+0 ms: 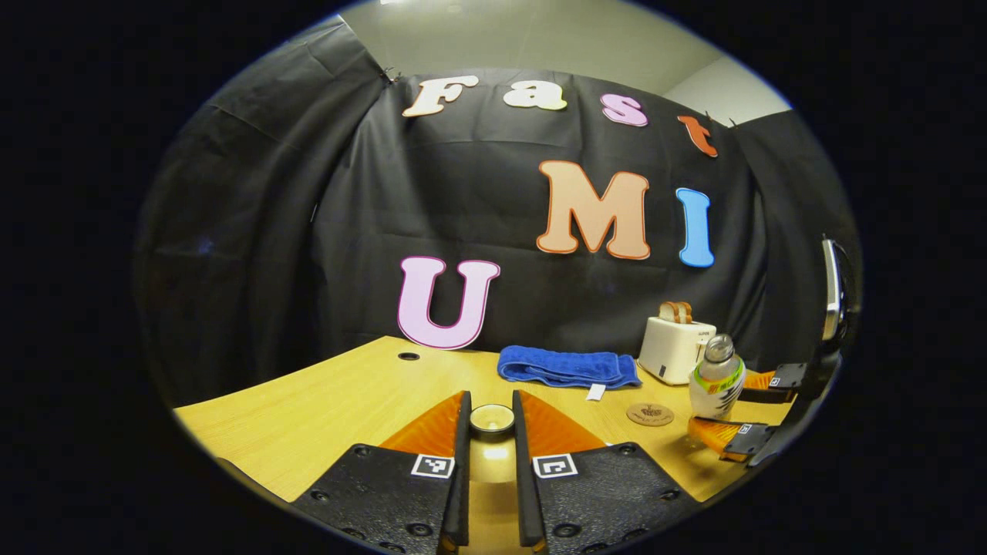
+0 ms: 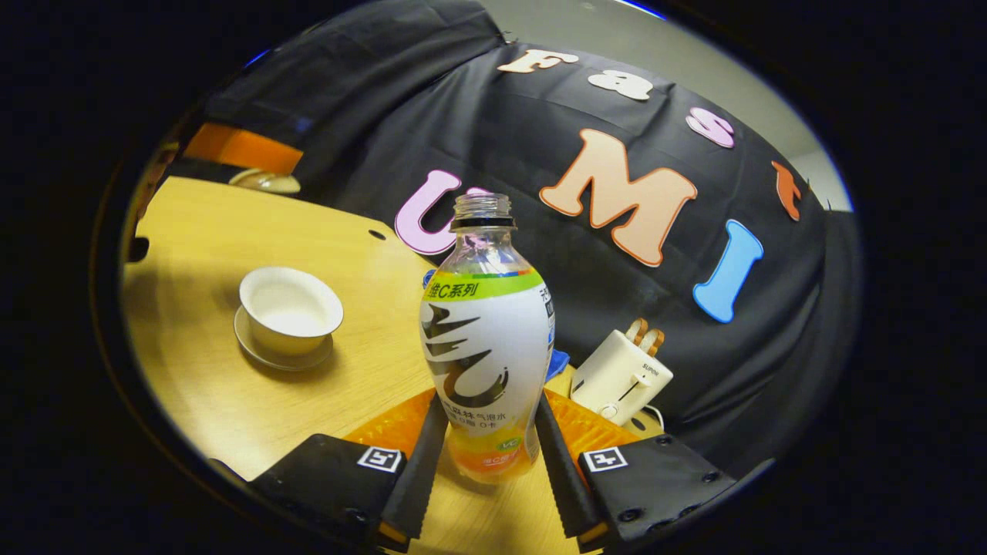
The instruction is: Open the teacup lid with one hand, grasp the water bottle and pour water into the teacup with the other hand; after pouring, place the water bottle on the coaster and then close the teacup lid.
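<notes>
My left gripper [image 1: 491, 402] is shut on the round cream teacup lid [image 1: 492, 419], holding it above the wooden table [image 1: 324, 408]. In the right gripper view the lid [image 2: 267, 182] hangs at the far left, under a finger [image 2: 243, 150] of that gripper. The white teacup [image 2: 291, 308] stands uncovered on its saucer [image 2: 266, 354]. My right gripper [image 2: 492, 405] is shut on the water bottle [image 2: 486, 339], low on its body. The bottle is upright and has no cap. Seen from the left gripper, the bottle [image 1: 715, 381] and right gripper [image 1: 717, 407] are at the right, just beside the round coaster [image 1: 650, 415].
A white toaster [image 1: 675, 348] with bread in its slots stands at the back right, also seen behind the bottle [image 2: 621, 378]. A folded blue towel [image 1: 567, 367] lies along the table's back edge. A cable hole [image 1: 409, 356] sits at the back left.
</notes>
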`<state>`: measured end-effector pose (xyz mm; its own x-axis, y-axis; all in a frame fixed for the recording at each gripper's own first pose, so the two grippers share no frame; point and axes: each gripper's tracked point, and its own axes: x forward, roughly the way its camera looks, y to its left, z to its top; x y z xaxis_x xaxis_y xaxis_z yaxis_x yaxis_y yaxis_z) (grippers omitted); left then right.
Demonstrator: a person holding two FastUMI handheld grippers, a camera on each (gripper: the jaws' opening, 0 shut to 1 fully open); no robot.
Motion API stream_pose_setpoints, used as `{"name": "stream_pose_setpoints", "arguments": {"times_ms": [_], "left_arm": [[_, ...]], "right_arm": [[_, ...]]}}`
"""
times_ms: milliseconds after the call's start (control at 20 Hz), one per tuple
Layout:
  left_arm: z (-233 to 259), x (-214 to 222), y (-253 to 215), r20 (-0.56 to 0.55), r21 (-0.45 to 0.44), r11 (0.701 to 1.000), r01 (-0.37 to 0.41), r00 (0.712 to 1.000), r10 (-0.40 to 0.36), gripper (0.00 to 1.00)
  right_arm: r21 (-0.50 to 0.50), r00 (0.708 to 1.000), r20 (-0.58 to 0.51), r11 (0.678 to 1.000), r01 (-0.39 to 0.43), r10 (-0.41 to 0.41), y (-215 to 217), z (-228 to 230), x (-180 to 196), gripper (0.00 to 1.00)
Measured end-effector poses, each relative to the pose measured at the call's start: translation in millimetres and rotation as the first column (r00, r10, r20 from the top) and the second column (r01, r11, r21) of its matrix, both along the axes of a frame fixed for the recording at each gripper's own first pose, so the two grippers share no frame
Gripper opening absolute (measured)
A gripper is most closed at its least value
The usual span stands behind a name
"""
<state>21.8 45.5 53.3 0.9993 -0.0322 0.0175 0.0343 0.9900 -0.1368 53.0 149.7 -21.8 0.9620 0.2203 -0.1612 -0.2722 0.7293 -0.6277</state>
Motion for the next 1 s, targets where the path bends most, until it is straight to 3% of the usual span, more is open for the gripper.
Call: {"name": "stream_pose_setpoints", "arguments": {"times_ms": [250, 400, 700, 1000], "left_arm": [[7, -3, 9, 0.009, -0.014, 1.000, -0.014, 1.000, 0.014, 0.22], [12, -6, 13, 0.020, -0.010, 1.000, -0.019, 1.000, 0.019, 0.22], [16, -8, 21, 0.023, -0.034, 0.999, -0.026, 0.999, 0.027, 0.22], [18, -8, 21, 0.024, -0.038, 0.999, -0.025, 0.999, 0.026, 0.22]], "right_arm": [[-0.181, 0.999, 0.049, 0.983, 0.012, -0.003, 1, -5, 10, 0.70], [-0.297, 0.997, 0.074, 0.955, 0.017, 0.006, -3, -9, 15, 0.70], [-0.505, 0.986, 0.134, 0.863, -0.018, 0.099, 15, -21, 8, 0.69], [-0.652, 0.972, 0.159, 0.758, -0.026, 0.171, 20, -27, 8, 0.69]]}}
